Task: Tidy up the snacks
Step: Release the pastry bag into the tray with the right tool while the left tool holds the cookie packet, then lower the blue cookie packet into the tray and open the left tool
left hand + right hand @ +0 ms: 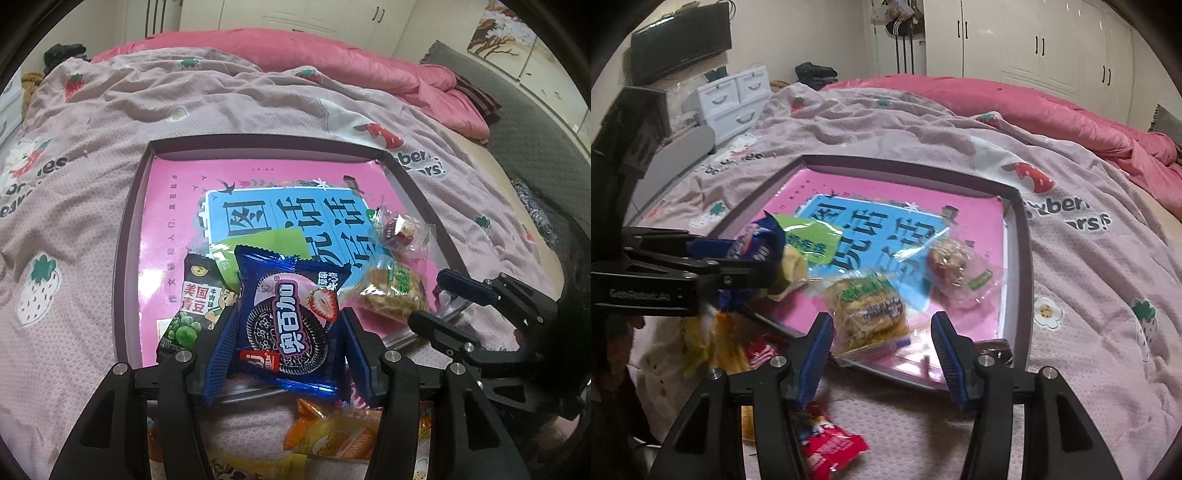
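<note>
Left wrist view: left gripper (288, 328) sits bottom centre, jaws about half apart, with the blue cookie packet (291, 314) between the blue pads. Left pad looks to press the packet's edge; at the right pad contact is hard to tell, so likely a light hold. Packet hangs over the near edge of the tray (127, 206), probably about to be dropped in. Tray sits on the strawberry-print bedspread (92, 155) and has a pink book cover (177, 206) as its floor. Already inside: green pea snack pack (192, 306) at lower left, green packet (273, 240) behind the cookies, crispy bar in clear wrap (391, 291) and clear-wrapped candy (402, 229) on the right. Orange snack bag (332, 435) waits outside the tray at the bottom. Right gripper (436, 295) enters from lower right, jaws apart, nothing between them.

Right wrist view: right gripper (882, 332) at bottom centre, roughly half open and empty, pointed at the crispy bar (868, 310) inside the tray's (1023, 236) near edge, probably to nudge or re-place it. Left gripper (713, 273) at mid left with the cookie packet (757, 243). Red snack pack (827, 446) lies unsorted on the bedspread (1089, 295), bottom centre.
</note>
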{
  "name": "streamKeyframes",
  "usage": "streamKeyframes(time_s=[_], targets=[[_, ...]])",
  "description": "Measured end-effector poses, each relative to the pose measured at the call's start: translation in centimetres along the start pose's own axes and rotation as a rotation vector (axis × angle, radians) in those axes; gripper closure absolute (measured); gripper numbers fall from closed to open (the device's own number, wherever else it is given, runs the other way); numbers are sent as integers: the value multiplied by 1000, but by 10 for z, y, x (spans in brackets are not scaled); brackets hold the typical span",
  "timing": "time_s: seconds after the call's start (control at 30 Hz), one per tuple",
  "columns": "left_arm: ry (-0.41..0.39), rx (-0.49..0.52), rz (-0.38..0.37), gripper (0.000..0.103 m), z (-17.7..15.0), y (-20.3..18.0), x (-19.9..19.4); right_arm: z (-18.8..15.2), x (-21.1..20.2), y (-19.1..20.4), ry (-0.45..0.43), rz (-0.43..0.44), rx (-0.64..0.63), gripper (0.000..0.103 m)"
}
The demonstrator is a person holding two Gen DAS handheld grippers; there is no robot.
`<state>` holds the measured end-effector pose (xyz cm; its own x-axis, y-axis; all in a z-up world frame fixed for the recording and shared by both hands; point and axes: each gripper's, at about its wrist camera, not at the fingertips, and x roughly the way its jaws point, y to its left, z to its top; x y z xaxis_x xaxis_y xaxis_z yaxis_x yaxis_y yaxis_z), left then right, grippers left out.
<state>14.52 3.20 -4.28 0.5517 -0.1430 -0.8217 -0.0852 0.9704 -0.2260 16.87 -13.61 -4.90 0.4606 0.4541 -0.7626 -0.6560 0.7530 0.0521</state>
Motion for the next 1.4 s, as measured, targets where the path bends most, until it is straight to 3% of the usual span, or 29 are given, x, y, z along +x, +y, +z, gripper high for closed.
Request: streamKeyframes(time_s=[0.43, 0.9, 1.4], targets=[[-13, 14, 0, 38, 0, -3, -6, 0, 4, -8, 0, -2, 39, 48], [-43, 27, 57, 37, -3, 9, -12, 2, -1, -10, -19, 10, 58, 48], [-30, -7, 52, 37, -1, 18, -6, 5, -9, -9, -58, 16, 66, 48]])
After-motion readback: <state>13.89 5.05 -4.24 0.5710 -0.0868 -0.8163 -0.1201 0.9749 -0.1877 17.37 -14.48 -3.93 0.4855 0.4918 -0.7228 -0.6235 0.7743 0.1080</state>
